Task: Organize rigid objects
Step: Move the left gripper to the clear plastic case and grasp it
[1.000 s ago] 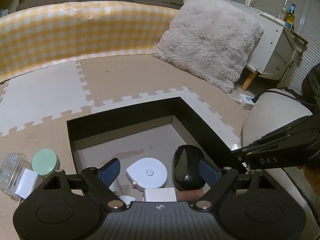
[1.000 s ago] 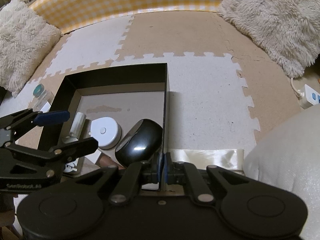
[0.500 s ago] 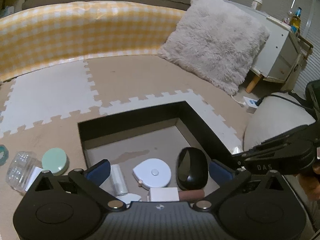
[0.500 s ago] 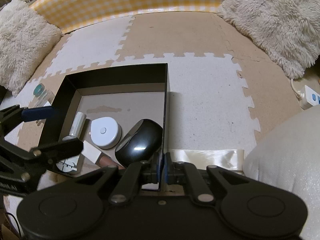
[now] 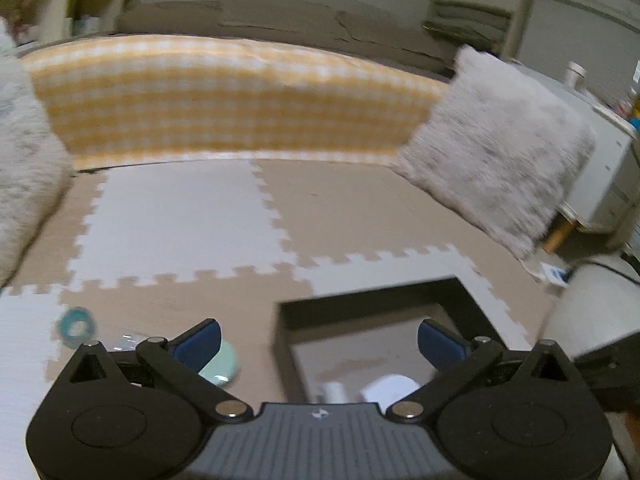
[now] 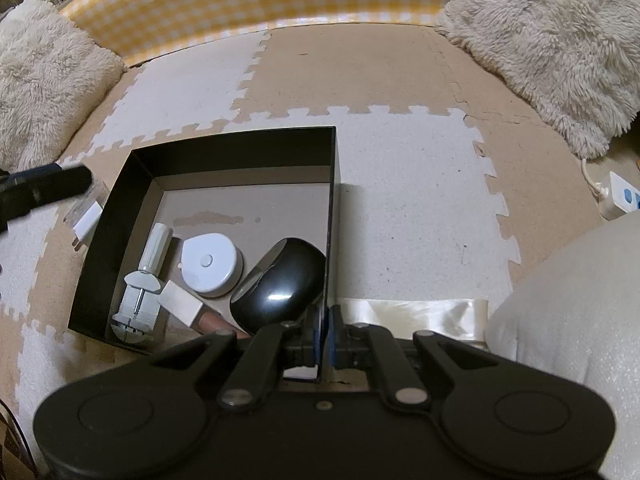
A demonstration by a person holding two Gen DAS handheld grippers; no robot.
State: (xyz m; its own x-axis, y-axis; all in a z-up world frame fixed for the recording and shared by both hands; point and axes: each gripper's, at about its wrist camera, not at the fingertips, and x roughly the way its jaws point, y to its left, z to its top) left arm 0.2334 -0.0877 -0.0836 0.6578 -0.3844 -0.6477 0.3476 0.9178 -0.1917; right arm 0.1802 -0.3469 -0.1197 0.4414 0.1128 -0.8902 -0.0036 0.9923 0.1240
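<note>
While the right gripper (image 6: 324, 330) pinches the black box's (image 6: 236, 146) near wall, the left gripper (image 5: 318, 338) gapes wide, empty.

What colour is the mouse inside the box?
Glossy black mouse, clearest in the right wrist view.

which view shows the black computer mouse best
The right wrist view: the glossy black computer mouse lies sharp and nearly whole in the black box, against its right wall. The left wrist view is blurred, and the mouse is hidden there.
</note>
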